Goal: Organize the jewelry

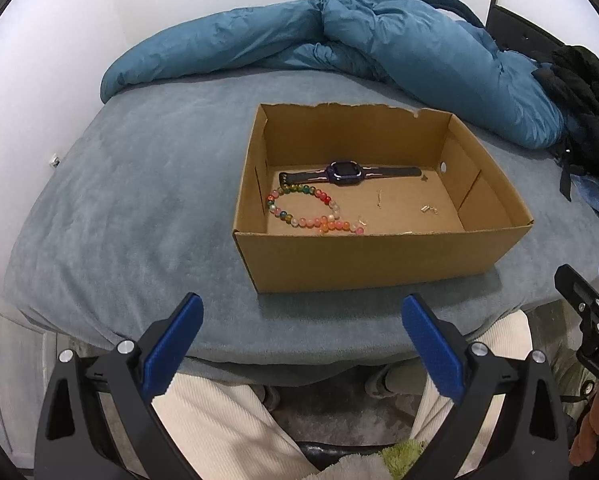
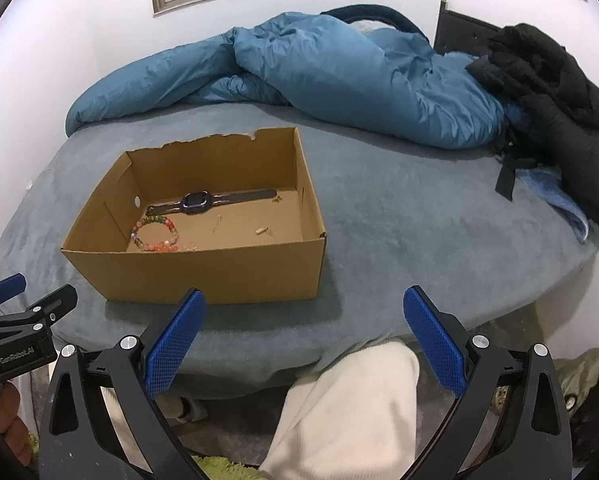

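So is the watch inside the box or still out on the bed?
Inside. The watch lies flat on the floor of the open cardboard box, near its back wall, behind the bead bracelet.

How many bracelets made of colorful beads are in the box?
1. The beaded bracelet lies on the floor of the cardboard box, in its front left part, just in front of the watch. Nothing seems to hide another.

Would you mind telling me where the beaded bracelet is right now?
The beaded bracelet lies inside the cardboard box, in its front-left corner in the left wrist view, just in front of the watch.
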`<state>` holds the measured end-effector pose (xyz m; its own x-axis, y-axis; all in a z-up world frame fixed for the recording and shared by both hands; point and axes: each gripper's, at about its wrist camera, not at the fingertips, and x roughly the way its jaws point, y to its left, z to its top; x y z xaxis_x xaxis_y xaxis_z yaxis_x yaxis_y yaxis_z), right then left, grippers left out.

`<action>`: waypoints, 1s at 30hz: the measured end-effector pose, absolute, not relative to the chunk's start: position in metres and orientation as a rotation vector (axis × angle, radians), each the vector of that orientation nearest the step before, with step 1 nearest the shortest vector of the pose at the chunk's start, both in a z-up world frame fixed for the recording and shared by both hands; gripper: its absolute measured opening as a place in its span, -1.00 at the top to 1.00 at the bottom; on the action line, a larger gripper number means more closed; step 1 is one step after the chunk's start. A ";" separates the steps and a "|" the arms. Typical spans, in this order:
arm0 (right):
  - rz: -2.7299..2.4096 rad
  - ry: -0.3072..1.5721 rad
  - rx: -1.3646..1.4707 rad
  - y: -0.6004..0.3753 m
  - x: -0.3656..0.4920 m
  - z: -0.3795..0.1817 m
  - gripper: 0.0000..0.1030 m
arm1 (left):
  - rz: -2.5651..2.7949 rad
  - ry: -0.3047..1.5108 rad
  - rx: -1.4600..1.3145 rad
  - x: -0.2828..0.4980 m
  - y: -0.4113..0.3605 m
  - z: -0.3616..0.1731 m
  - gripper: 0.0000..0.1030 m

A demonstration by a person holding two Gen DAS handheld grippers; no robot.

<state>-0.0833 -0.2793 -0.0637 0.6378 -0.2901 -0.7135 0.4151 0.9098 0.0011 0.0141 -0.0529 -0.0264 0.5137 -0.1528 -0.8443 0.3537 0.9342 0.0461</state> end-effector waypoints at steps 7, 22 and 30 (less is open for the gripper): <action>-0.401 0.811 0.189 -0.282 -0.081 -0.069 -0.85 | -0.277 1.008 0.217 0.020 -0.047 -0.029 -0.89; -0.399 0.855 0.177 -0.278 -0.076 -0.073 -0.85 | -0.215 1.004 0.182 0.029 -0.028 -0.031 -0.89; -0.390 0.872 0.166 -0.272 -0.074 -0.075 -0.85 | -0.197 1.003 0.177 0.033 -0.022 -0.032 -0.89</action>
<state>-0.0736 -0.2721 -0.0745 0.5785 -0.2647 -0.7716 0.3987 0.9169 -0.0157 0.0331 -0.0216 -0.0318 0.5231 -0.0824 -0.8483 0.2442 0.9681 0.0565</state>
